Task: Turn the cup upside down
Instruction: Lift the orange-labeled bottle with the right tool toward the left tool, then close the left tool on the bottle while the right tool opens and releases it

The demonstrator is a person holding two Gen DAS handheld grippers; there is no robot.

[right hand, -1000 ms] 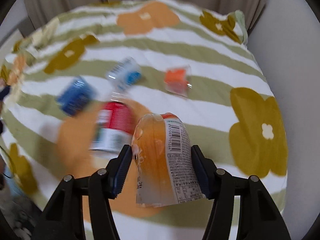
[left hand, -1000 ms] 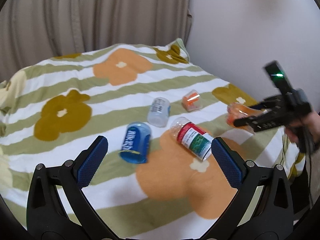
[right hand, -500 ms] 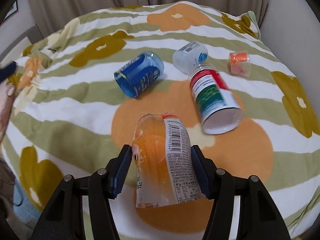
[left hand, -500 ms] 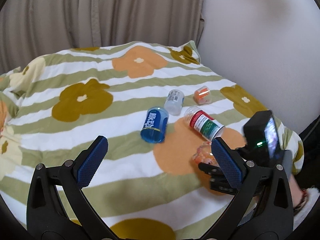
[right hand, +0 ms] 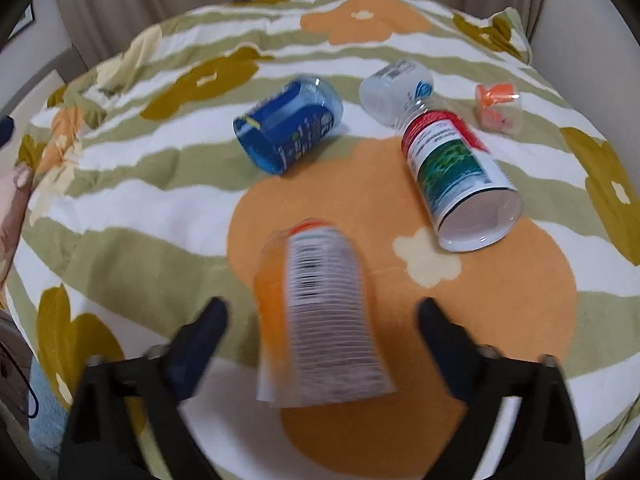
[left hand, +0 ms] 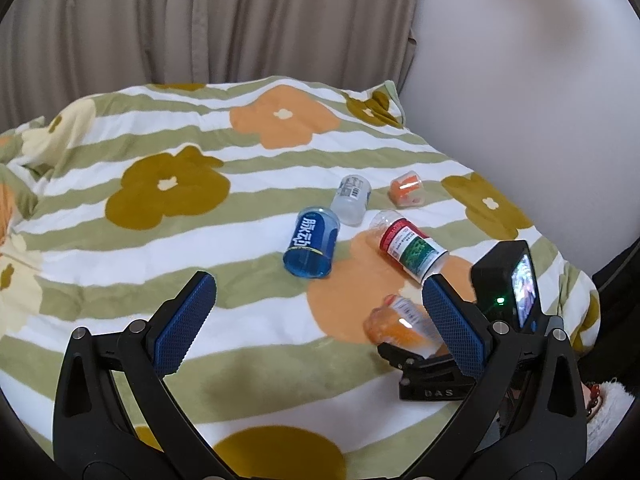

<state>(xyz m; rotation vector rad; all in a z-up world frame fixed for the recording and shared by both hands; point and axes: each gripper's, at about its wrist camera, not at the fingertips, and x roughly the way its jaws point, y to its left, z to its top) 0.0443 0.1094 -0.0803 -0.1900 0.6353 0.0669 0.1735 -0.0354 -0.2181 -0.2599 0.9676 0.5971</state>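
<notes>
Altogether five cups [right hand: 320, 316] on one blanket [right hand: 120, 216]

Soft even light; right wrist view motion-blurred.

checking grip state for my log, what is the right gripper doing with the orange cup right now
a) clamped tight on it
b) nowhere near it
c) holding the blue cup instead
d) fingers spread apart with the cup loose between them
d: in the right wrist view the right gripper has its fingers spread wide, with gaps on both sides of the orange cup between them.
</notes>
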